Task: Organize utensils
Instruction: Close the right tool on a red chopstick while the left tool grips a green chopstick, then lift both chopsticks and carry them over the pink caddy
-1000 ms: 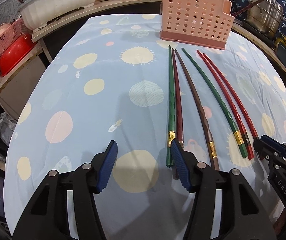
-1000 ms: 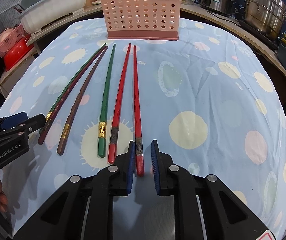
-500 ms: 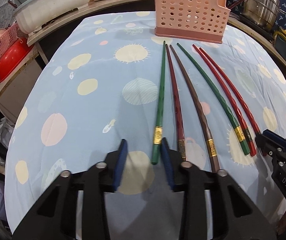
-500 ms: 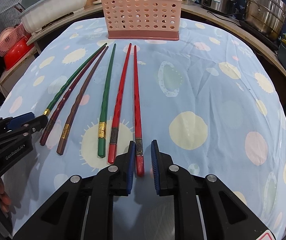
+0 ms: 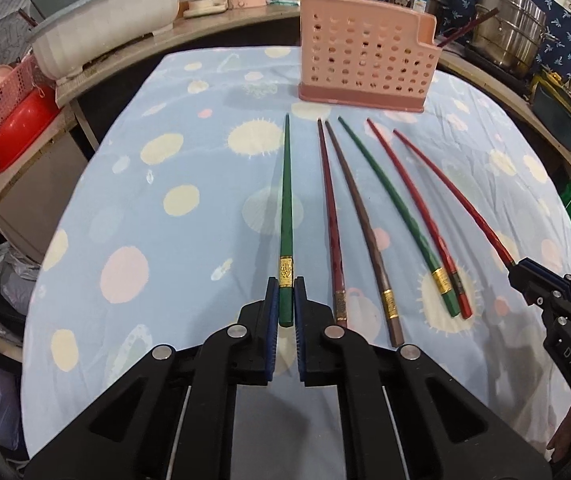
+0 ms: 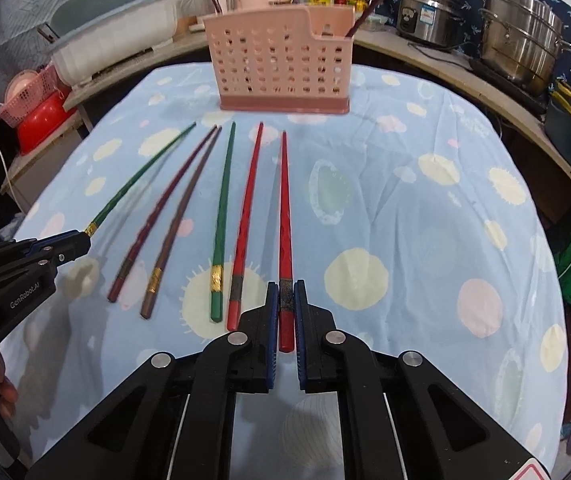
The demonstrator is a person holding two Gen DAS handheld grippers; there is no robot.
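Note:
My left gripper is shut on the butt end of a green chopstick and holds it raised off the cloth; it also shows in the right wrist view. My right gripper is shut on a red chopstick, also raised, which shows in the left wrist view too. A dark red chopstick, a brown one, a second green one and a second red one lie side by side on the cloth. A pink perforated utensil holder stands beyond their tips.
The table has a light blue spotted cloth. Behind it a counter holds a white tub, steel pots and bottles. A red basin and pink basket sit at left. One dark chopstick stands in the holder.
My left gripper closed on the leftmost green chopstick and lifted it. My right gripper, closed on the rightmost red chopstick throughout, lifted it too. Both views rose.

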